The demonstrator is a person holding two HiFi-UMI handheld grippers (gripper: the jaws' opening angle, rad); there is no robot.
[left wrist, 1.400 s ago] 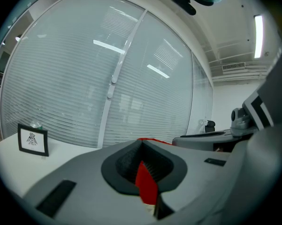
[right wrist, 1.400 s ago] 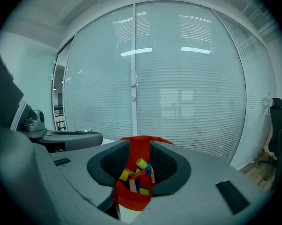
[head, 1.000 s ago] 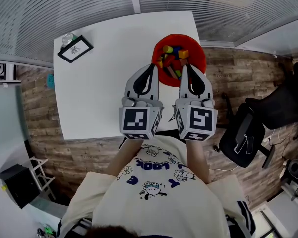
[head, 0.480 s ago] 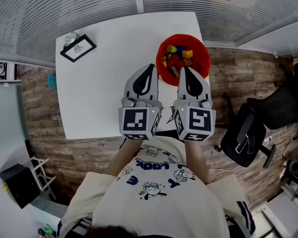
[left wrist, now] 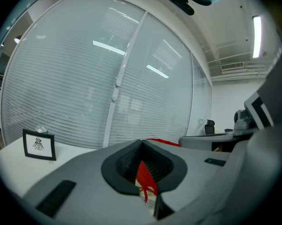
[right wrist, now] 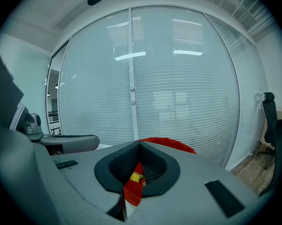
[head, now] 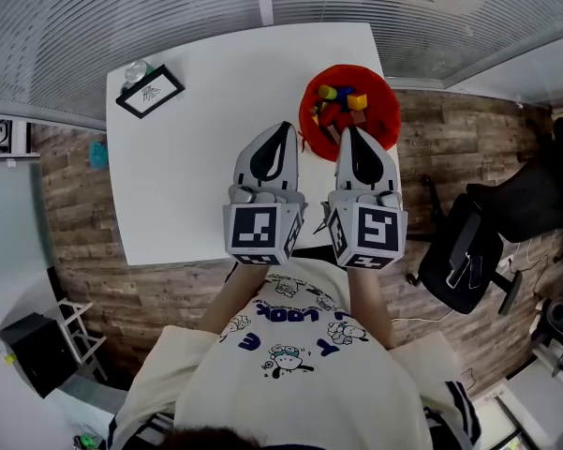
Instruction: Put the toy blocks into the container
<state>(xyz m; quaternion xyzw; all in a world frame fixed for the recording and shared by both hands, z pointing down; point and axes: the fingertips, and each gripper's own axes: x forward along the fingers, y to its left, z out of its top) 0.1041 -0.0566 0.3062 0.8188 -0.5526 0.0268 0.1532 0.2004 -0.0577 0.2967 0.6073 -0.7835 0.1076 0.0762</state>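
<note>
Both the left gripper (head: pixel 283 127) and the right gripper (head: pixel 353 130) hang over the near edge of the table (head: pixel 192 162), jaws closed tip to tip, holding nothing. The blocks (head: pixel 341 107) lie piled in the red container (head: pixel 392 111) at the table's right edge, just ahead of the right gripper. A frame (head: pixel 149 91) stands far left.

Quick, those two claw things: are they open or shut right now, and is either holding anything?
Left gripper: closed, jaws together, nothing held.
Right gripper: closed, jaws together, nothing held.
</note>
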